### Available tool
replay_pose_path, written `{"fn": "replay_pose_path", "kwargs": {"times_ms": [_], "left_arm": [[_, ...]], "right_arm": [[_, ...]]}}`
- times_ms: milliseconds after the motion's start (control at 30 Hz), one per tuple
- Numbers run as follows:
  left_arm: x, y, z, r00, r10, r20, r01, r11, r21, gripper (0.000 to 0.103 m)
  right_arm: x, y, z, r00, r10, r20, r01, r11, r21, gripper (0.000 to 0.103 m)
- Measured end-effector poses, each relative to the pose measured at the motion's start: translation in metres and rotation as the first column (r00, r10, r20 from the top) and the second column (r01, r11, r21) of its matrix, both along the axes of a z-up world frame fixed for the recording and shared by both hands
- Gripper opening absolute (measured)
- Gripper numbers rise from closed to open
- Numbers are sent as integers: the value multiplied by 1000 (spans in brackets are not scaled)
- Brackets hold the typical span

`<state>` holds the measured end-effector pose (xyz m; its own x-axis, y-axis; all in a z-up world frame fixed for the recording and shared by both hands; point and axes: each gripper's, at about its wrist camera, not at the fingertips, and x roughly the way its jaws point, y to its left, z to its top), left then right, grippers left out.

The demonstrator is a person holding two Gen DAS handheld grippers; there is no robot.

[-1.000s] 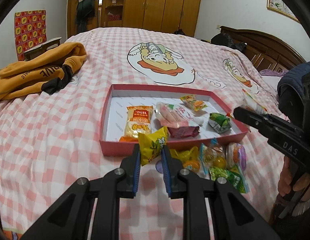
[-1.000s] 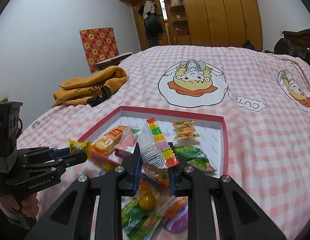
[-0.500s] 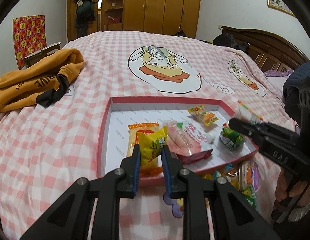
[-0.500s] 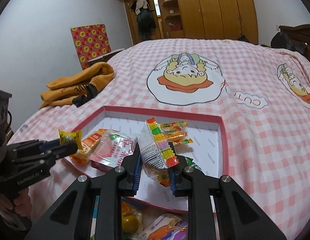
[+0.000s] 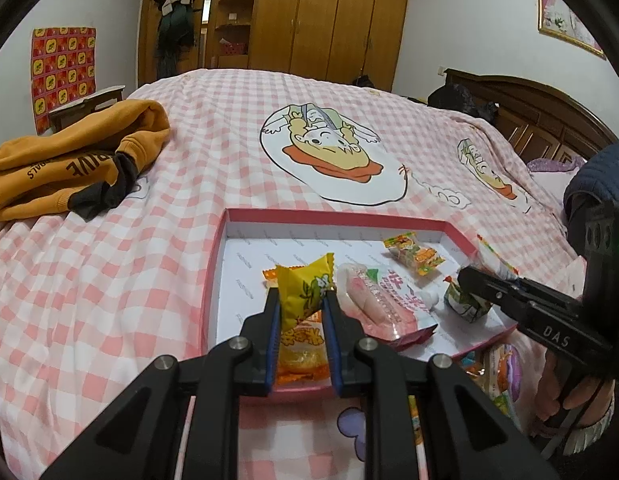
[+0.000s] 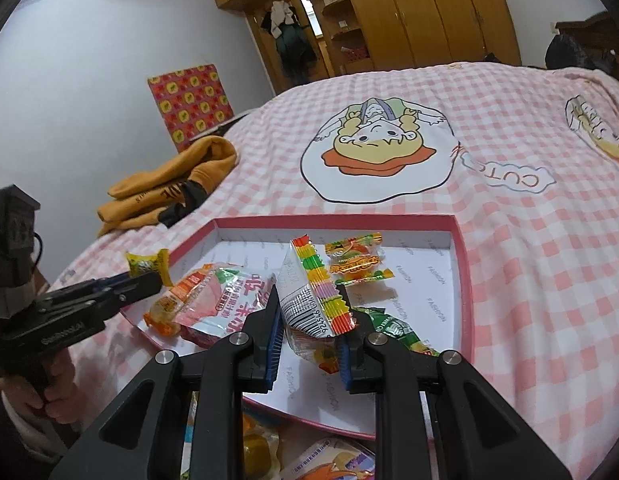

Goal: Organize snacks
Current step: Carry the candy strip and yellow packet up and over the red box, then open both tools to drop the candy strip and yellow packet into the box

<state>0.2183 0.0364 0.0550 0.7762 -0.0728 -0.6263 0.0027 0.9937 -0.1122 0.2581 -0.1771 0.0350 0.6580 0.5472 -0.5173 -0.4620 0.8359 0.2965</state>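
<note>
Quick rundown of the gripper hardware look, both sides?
Both are matte black linkage frames with silver pivot bolts and blue ribbed pads. The right gripper carries white "DAS" lettering and a green LED; the left gripper has faint grey lettering and a black cable.

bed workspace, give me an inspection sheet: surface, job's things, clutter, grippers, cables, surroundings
surface: pink checked bedspread with cartoon prints.
job's things: pink-rimmed tray holds an orange packet, a pink-white pouch, a small orange-green sweet and a green sweet; more snacks lie loose on the bed at its near edge.
clutter: orange sweatshirt on the bed, away from the tray.
grippers: left gripper shut on a yellow packet above the tray; right gripper shut on a rainbow-edged packet above the tray.
cables: nothing seen.
surroundings: wooden wardrobe, headboard, red patterned panel.
</note>
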Motion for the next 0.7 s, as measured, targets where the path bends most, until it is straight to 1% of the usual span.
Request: {"fn": "replay_pose_path", "kwargs": {"times_ms": [200,333,600,667,700], "left_arm": [[8,1,-12,1000,8,-21,-7,1000,6,20],[8,-2,-15,1000,8,-18,-7,1000,23,22],[2,-7,-14,1000,-5,-6,6,999,36,22],[0,-7,-12,1000,-3,10,3,999,42,23],[0,-7,-11,1000,-2,15,1,999,42,23]], "right_arm": [[1,2,-5,999,34,3,-34,999,25,24],[4,3,-8,999,47,-11,-47,998,37,24],[0,14,-8,998,53,14,-53,998,-27,24],[-1,13,-8,999,49,18,-48,998,-30,26],[-1,13,-8,999,48,20,-47,999,-27,29]]}}
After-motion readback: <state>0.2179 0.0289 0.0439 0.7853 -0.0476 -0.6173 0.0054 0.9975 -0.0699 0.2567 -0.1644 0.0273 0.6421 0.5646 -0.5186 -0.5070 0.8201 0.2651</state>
